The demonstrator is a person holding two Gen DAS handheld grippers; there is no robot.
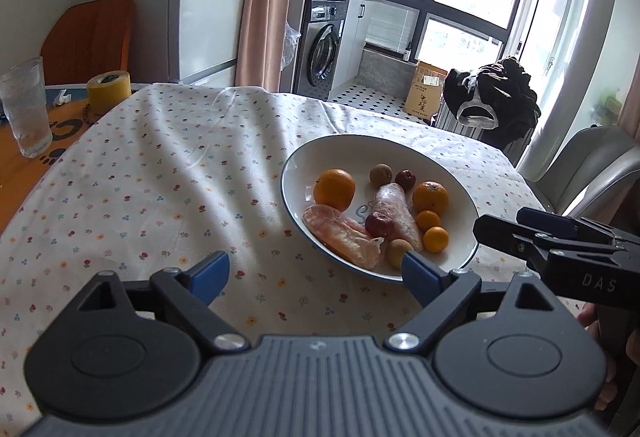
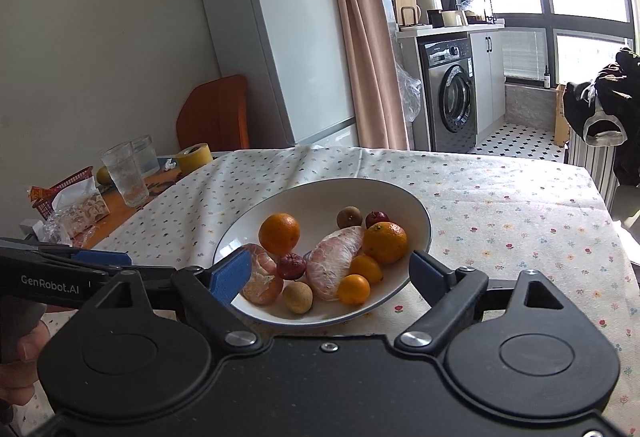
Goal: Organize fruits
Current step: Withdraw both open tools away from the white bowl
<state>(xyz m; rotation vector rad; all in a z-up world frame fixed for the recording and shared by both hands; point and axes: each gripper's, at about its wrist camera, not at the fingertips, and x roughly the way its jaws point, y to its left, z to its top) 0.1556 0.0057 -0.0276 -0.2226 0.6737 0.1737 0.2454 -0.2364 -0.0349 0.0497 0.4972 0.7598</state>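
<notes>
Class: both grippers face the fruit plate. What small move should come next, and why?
Probably ease the right gripper forward and down over the brown longan. Both grippers are open and empty; the left gripper sits off the plate, while that fruit lies nearest the right's fingers.

White letters "DAS" stand on the black side of my right gripper (image 1: 576,257), seen from the left wrist. "GenRobot.AI" is printed in white on the body of my left gripper (image 2: 60,277), seen from the right wrist. A cardboard box (image 1: 426,87) by the window carries dark vertical characters, too small to read. The plate (image 1: 460,173) shows a blue mark, partly covered, illegible.
</notes>
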